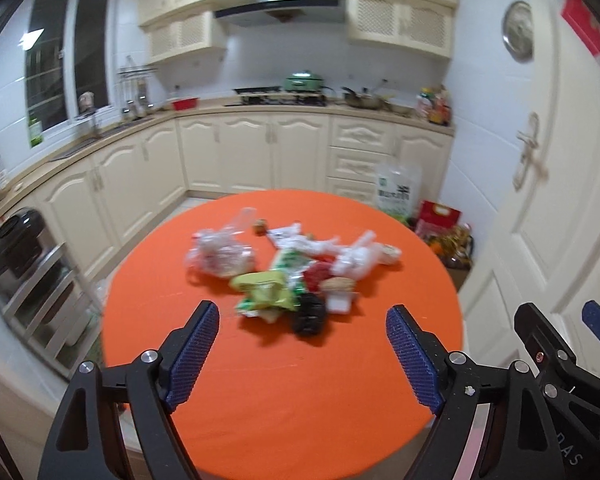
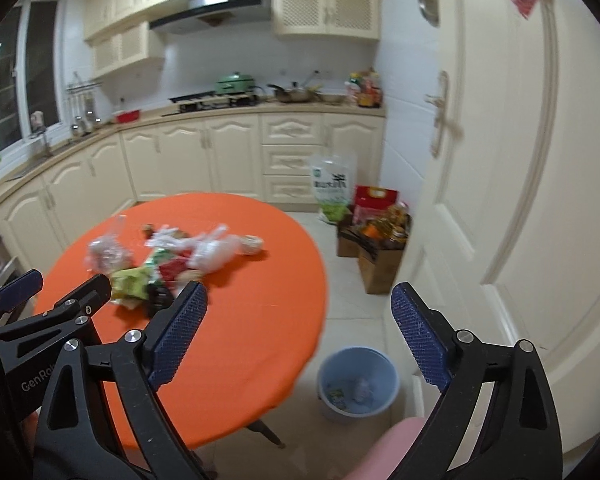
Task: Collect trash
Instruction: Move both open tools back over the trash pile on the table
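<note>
Both the left gripper (image 1: 302, 354) and right gripper (image 2: 300, 332) are hanging released, nothing between their blue ribbed pads. At twelve o'clock, a blurred heap of crumpled plastic bags and green wrappers (image 1: 290, 270) is lying mid-way across the round orange table (image 1: 260, 392), possibly with food scraps. Only the right view is showing the pale blue plastic bin (image 2: 358, 384) on the floor.

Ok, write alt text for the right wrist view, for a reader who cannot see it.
The open, empty right gripper hangs over the edge of a round orange table with a pile of wrappers and plastic bags on it. A pale blue bin stands on the floor beside the table, the left gripper shows at left, and cream kitchen cabinets lie behind.
</note>
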`<act>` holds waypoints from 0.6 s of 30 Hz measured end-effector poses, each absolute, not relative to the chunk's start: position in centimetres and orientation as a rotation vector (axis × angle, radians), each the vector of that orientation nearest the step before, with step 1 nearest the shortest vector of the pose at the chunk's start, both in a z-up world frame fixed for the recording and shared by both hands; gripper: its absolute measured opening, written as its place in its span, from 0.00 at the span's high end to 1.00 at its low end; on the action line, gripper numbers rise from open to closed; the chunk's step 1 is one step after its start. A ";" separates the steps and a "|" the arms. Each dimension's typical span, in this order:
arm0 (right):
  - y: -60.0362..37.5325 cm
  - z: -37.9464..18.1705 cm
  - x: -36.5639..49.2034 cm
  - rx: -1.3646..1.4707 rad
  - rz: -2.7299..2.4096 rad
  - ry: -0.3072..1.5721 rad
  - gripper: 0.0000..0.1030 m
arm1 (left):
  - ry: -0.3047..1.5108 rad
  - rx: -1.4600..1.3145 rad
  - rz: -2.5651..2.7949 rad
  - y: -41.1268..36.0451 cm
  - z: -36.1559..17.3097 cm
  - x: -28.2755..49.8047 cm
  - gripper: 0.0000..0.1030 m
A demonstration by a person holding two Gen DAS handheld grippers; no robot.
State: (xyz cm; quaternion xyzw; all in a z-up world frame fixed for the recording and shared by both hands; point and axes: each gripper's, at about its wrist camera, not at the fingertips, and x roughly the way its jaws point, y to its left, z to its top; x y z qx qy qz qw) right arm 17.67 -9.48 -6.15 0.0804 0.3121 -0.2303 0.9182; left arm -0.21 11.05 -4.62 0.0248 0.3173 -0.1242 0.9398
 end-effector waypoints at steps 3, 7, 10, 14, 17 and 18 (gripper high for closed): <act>-8.1 -6.3 18.2 0.156 -0.434 0.641 0.07 | 0.652 0.033 -0.216 12.6 -4.4 -1.0 0.20; -6.7 -6.8 19.4 0.148 -0.388 0.653 0.07 | 0.671 0.024 -0.184 12.9 -4.3 -0.7 0.20; -5.7 -7.3 20.3 0.148 -0.364 0.666 0.07 | 0.693 0.021 -0.166 12.5 -4.0 0.4 0.19; -4.9 -8.2 21.9 0.155 -0.342 0.697 0.07 | 0.734 0.004 -0.163 13.0 -4.3 1.6 0.19; -4.6 -9.3 23.5 0.156 -0.338 0.733 0.07 | 0.771 -0.007 -0.169 13.2 -3.9 4.7 0.18; -4.5 -9.7 24.1 0.158 -0.337 0.749 0.07 | 0.786 -0.011 -0.169 13.3 -4.1 5.5 0.18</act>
